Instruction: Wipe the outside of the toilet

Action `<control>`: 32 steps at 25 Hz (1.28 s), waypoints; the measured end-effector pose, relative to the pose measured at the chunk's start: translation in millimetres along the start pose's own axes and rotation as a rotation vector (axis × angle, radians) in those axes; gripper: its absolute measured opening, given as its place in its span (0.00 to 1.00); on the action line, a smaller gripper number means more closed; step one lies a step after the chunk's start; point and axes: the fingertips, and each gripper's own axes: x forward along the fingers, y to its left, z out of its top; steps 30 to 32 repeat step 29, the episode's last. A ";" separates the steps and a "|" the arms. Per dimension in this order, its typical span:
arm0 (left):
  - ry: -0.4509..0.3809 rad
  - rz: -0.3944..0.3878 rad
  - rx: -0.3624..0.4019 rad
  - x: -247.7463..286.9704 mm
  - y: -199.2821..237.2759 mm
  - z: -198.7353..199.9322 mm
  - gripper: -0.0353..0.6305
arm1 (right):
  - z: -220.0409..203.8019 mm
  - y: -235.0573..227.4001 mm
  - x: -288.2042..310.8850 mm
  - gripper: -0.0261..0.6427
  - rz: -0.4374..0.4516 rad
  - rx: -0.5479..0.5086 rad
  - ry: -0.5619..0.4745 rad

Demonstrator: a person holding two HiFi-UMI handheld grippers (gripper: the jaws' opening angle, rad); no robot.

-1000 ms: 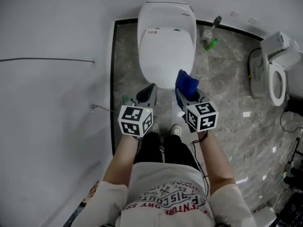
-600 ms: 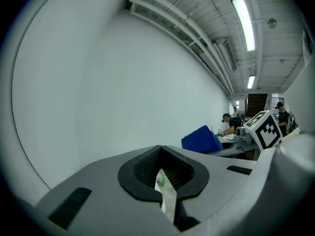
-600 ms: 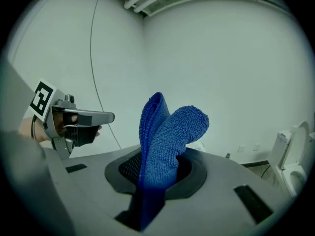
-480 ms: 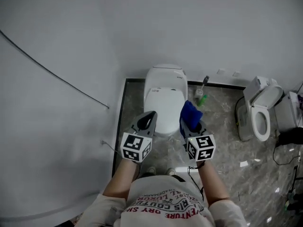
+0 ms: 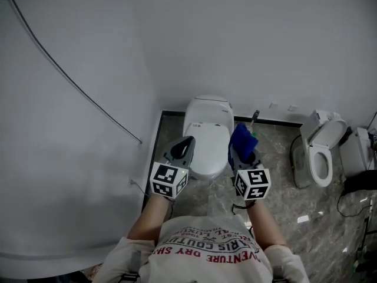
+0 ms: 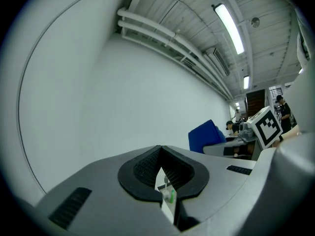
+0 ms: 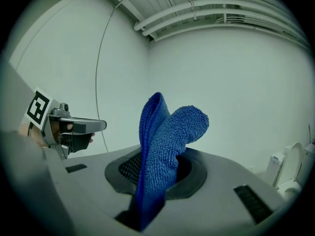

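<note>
The left gripper [image 6: 161,156] is grey with black bumpy pads. Its jaws are closed together and hold nothing. A tiny white and green bit peeks through the thin slit, too small to tell. A big plain pale wall [image 6: 113,97] is behind. At the right are a soft blue cloth [image 6: 204,135] and the right gripper [image 6: 261,132] with its black-and-white cube. A long bright ceiling light [image 6: 229,21] shines above.

1. The head view is dim, grey and evenly lit, with soft shadows and little contrast.
2. Both gripper views bow strongly, their corners black.
3. A ceiling strip lamp [image 6: 229,22] glares in the left gripper view.
4. The blue cloth [image 7: 162,151] is sharp.
</note>
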 end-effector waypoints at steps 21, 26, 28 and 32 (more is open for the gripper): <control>0.001 0.011 0.030 12.9 3.1 14.8 0.06 | -0.2 -6.1 9.3 0.15 0.029 -0.035 0.026; 0.014 0.005 0.029 19.2 1.2 9.7 0.06 | -5.4 -6.6 12.5 0.15 0.034 -0.035 0.036; 0.025 0.001 0.022 20.5 -2.0 5.4 0.06 | -11.0 -8.7 11.2 0.15 0.029 -0.029 0.050; 0.032 -0.001 0.018 20.9 -3.6 2.8 0.06 | -14.4 -9.5 10.3 0.15 0.026 -0.025 0.058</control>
